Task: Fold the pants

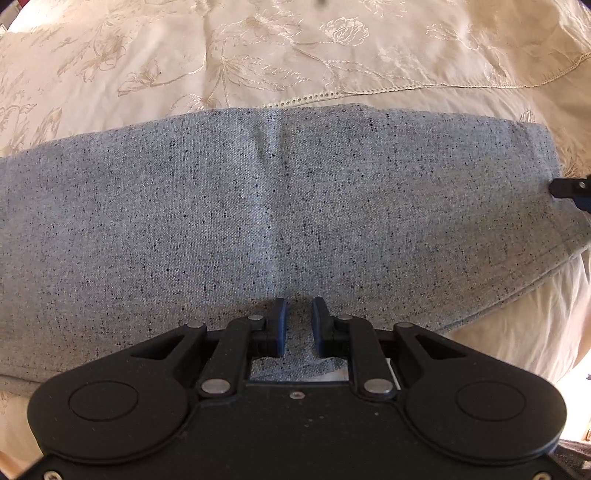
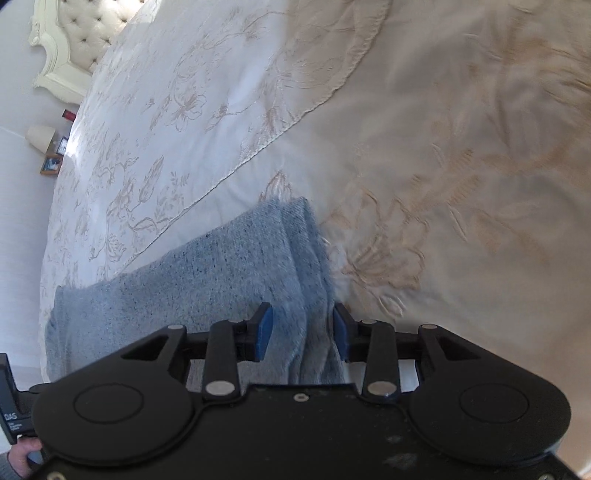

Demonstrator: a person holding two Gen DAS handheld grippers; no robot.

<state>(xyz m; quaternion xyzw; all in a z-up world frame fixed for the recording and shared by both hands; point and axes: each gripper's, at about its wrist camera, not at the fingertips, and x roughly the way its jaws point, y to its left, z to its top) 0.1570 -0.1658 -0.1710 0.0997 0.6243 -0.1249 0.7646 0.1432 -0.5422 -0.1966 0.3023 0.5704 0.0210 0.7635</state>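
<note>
The pants [image 1: 280, 206], of speckled grey-blue cloth, are laid flat across a bed covered by a cream bedspread [image 1: 258, 55] embroidered with pale flowers. In the left wrist view the cloth is spread as a broad band from the left edge to the right, with a faint crease running from far to near through its middle and a hemmed edge seen at the right. The left gripper [image 1: 298, 325] is pointed steeply down at the near part of this band. Its jaws are set narrowly apart, and a raised fold of the cloth is seen in the gap between the blue pads; whether the pads press on it cannot be told. At the far right of that view the tip of the right gripper is seen at the edge of the cloth.

In the right wrist view the right gripper [image 2: 303, 332] is held over the folded end of the pants [image 2: 240, 277], where stacked layers of cloth are seen. Its jaws are spread wide; the layered edge lies between the pads, with a gap on the left pad's side, so nothing is clamped. This view is somewhat blurred. A tufted cream headboard [image 2: 81, 29] and a small lamp [image 2: 40, 136] are seen at the far left, and part of a hand [image 2: 22, 454] at the lower left corner.
</note>
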